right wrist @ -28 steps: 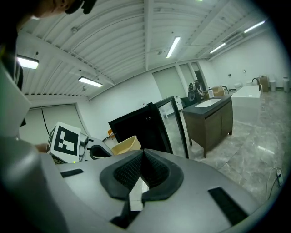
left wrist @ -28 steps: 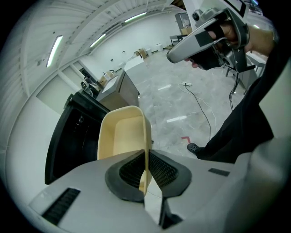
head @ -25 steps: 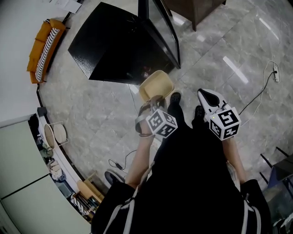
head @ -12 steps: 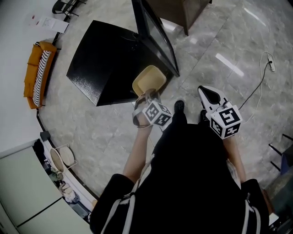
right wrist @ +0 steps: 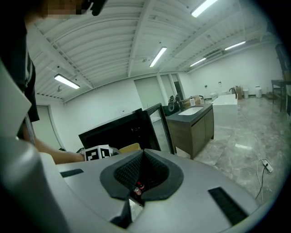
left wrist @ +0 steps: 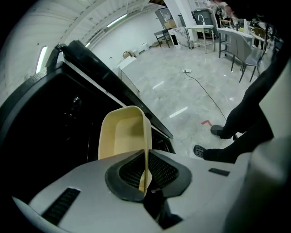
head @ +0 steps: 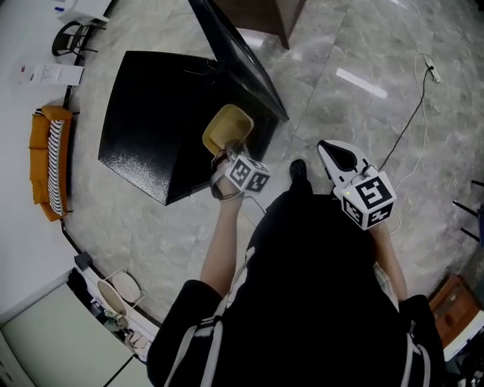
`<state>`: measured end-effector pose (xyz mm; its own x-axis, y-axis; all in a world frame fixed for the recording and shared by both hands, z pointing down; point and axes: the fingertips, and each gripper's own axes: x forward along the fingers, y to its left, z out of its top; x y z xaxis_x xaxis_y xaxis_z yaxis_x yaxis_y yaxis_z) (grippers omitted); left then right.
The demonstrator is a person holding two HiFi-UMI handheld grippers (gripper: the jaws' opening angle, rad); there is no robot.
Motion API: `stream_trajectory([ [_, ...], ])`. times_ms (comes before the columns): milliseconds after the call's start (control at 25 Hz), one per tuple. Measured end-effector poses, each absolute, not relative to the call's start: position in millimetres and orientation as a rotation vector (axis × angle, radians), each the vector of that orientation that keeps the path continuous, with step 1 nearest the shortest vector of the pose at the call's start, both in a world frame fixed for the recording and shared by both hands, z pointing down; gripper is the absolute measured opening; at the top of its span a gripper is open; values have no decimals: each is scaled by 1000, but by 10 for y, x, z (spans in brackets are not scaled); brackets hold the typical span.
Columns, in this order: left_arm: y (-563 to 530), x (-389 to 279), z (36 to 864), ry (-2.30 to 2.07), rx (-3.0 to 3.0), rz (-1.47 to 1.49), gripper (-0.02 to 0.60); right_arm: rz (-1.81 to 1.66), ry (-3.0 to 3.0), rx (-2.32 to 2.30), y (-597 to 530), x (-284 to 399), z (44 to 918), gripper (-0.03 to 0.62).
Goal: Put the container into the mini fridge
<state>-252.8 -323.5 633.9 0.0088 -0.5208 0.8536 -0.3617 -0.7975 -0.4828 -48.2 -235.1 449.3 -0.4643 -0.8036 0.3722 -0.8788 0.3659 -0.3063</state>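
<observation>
A beige plastic container [head: 227, 126] hangs just in front of the black mini fridge [head: 144, 121], whose glass door [head: 238, 57] stands open. My left gripper [head: 227, 153] is shut on the container's near wall. In the left gripper view the thin wall of the container [left wrist: 119, 136] runs upright between the pads of my left gripper [left wrist: 146, 161], with the fridge's dark inside [left wrist: 41, 132] to the left. My right gripper [head: 330, 149] hangs to the right over the floor, shut and holding nothing. The right gripper view shows my right gripper [right wrist: 142, 154], and beyond it the fridge [right wrist: 116, 129].
A brown cabinet [head: 265, 13] stands behind the fridge door. A cable with a power strip [head: 425, 64] lies on the grey floor at the right. An orange sofa [head: 45, 162] sits along the left wall. The person's shoe [head: 298, 168] is between the grippers.
My left gripper has carried the container further from the body and lower, up to the fridge's open front. The right gripper has shifted a little left.
</observation>
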Motion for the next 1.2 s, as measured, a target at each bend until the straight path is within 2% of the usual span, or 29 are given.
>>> stream_trajectory([
  [440,-3793,-2994,6983,980,-2106,-1937,52,734,-2376,1543,-2227,-877,4673,17],
  [1200,-4600,-3390,7689,1194,-2072,-2046,52,775,-2265,1516,-2133,-1050,4783,17],
])
